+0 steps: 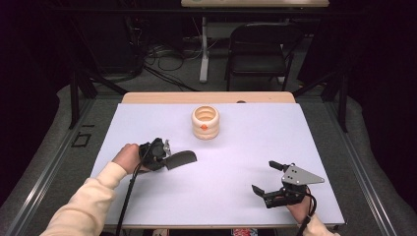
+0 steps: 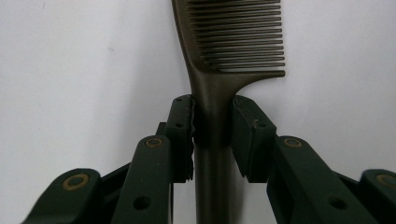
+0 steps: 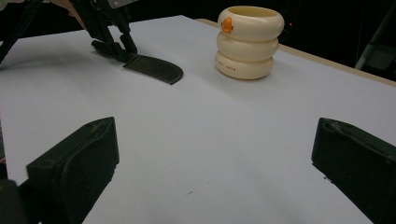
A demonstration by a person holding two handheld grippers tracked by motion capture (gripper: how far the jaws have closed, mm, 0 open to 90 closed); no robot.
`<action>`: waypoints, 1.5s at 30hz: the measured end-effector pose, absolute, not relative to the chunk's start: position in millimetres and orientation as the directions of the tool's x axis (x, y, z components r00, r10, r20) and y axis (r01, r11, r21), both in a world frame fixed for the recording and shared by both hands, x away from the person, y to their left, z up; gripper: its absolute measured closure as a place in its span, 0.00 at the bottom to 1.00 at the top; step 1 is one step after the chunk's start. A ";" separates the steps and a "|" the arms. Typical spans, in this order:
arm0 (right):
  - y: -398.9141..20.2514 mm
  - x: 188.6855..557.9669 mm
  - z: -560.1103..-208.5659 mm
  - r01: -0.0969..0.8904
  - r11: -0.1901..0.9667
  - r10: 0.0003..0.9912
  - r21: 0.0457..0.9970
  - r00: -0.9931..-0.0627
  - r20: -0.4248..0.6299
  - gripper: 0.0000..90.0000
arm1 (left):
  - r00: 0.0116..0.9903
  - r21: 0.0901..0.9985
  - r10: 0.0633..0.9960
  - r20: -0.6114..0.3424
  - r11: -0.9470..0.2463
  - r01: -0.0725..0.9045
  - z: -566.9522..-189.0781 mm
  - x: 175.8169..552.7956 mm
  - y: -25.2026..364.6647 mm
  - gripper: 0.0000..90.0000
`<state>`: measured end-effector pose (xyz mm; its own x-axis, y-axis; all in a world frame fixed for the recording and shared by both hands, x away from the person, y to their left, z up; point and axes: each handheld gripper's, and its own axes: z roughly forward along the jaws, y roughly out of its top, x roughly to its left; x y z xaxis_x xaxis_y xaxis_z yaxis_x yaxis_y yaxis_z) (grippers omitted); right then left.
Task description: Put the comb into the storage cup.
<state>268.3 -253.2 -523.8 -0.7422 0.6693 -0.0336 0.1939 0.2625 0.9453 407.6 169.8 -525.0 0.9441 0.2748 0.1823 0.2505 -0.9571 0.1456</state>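
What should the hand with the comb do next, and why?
Probably lift the comb a little and carry it toward the cup. The left gripper has its fingers closed on the comb's handle, the comb lies flat on the table, and the cup stands open beyond it.
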 end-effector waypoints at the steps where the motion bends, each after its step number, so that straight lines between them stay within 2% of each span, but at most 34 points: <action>1: -253.2 268.3 -523.8 0.194 0.263 0.669 0.945 -0.742 -0.034 0.00 | 0.945 0.144 0.273 0.179 -0.958 0.249 -525.3 407.8 169.4 0.78; 10: -253.4 268.3 -523.7 0.193 0.264 0.670 0.945 -0.742 -0.036 0.00 | 0.949 0.127 0.251 0.193 -0.965 0.229 -524.4 407.1 167.0 0.79; 25: -253.3 268.2 -523.8 0.194 0.266 0.671 0.944 -0.740 -0.037 0.00 | 0.918 0.289 0.350 0.187 -0.913 0.289 -511.2 397.1 182.6 0.80; 45: -253.1 268.2 -523.8 0.194 0.267 0.672 0.944 -0.739 -0.039 0.00 | 0.870 0.419 0.459 0.181 -0.836 0.354 -506.8 388.1 198.2 0.80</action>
<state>268.2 -253.1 -523.8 -0.7394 0.6722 -0.0385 0.1940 0.2674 0.9438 388.1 198.2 -506.8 0.8697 0.4593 0.1809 0.3542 -0.8359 0.4193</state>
